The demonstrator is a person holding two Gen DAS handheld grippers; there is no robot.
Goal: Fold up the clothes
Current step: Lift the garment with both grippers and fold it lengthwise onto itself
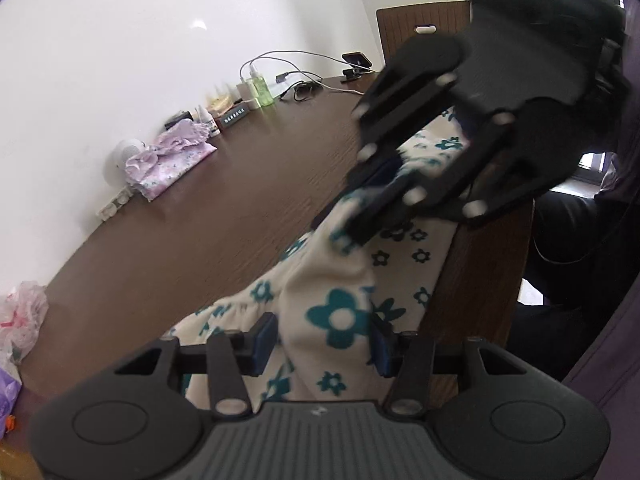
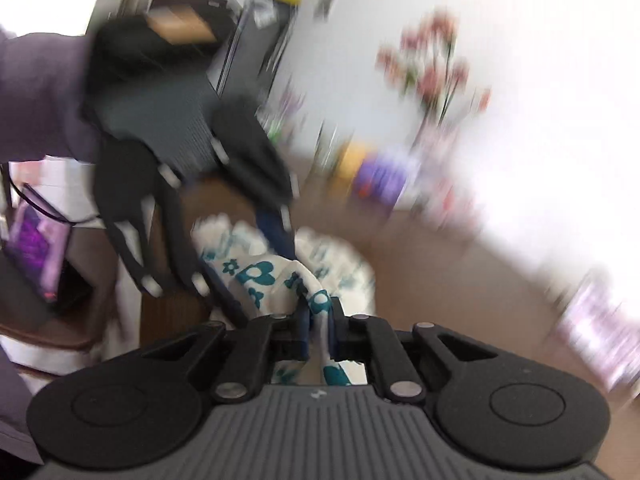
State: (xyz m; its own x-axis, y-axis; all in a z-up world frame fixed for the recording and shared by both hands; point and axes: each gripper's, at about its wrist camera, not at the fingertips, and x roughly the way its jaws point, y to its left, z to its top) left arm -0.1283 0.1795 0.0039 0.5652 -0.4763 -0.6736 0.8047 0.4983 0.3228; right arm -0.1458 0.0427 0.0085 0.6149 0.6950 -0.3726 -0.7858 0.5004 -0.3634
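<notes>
A cream garment with teal flowers (image 1: 340,312) lies at the near edge of the brown table (image 1: 200,216) and hangs partly over its side. My left gripper (image 1: 324,344) has its jaws apart with a thick fold of the garment between the blue pads (image 1: 264,342). My right gripper (image 1: 372,208) shows in the left wrist view, reaching down onto the cloth. In the blurred right wrist view my right gripper (image 2: 318,332) is shut on a thin fold of the garment (image 2: 260,272), and the left gripper (image 2: 248,256) stands open over the cloth.
A folded pink floral garment (image 1: 168,160) lies at the table's far side by the wall. Bottles (image 1: 260,88), a charger and cables (image 1: 304,88) and a phone on a stand (image 1: 356,62) sit further along. A plastic bag (image 1: 20,320) is at the left end. A chair back (image 1: 424,28) stands behind.
</notes>
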